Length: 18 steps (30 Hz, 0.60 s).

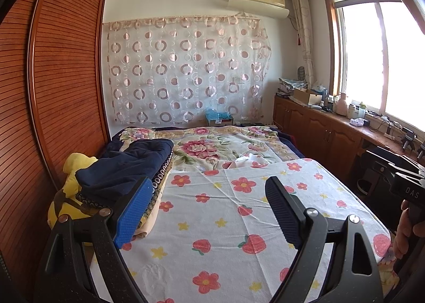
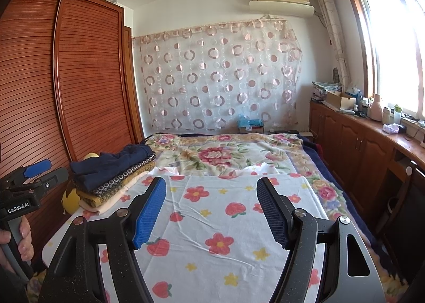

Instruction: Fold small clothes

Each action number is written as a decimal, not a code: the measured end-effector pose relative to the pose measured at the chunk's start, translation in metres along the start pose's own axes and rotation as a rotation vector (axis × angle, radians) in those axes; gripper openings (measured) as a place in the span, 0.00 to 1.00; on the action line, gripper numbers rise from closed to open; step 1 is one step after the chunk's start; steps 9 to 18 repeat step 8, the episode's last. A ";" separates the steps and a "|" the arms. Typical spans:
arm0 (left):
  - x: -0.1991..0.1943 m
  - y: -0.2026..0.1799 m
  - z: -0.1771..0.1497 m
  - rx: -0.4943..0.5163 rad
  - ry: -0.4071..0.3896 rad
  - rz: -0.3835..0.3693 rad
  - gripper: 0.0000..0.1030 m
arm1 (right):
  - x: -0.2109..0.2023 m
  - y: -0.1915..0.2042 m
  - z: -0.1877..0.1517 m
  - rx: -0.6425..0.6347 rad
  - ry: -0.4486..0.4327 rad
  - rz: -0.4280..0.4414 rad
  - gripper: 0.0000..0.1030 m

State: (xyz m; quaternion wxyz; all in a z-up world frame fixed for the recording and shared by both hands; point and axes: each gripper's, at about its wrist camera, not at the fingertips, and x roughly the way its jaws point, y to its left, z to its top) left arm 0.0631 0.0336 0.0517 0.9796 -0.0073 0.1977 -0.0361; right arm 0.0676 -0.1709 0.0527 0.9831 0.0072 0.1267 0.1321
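A louvred wooden wardrobe is set along the left edge of the bed. A sheer curtain with ring patterns is hung on the far wall, with an air conditioner mounted above it. Wooden cabinets are ranged under the window, their top crowded with bottles and boxes. A yellow soft toy is wedged at the bed's left edge.

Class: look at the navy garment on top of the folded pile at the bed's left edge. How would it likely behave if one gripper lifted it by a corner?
The navy garment looks soft and rumpled, so it would probably droop rather than hold its shape. It seems light. Lying loosely on the folded pile, it may unfold as it rises.
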 end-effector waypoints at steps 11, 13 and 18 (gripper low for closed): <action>0.000 0.000 -0.001 0.001 0.000 0.000 0.85 | 0.000 -0.001 0.000 -0.003 0.001 0.003 0.70; 0.000 0.000 -0.001 0.001 0.000 0.000 0.85 | 0.000 -0.001 0.000 -0.003 0.001 0.003 0.70; 0.000 0.000 -0.001 0.001 0.000 0.000 0.85 | 0.000 -0.001 0.000 -0.003 0.001 0.003 0.70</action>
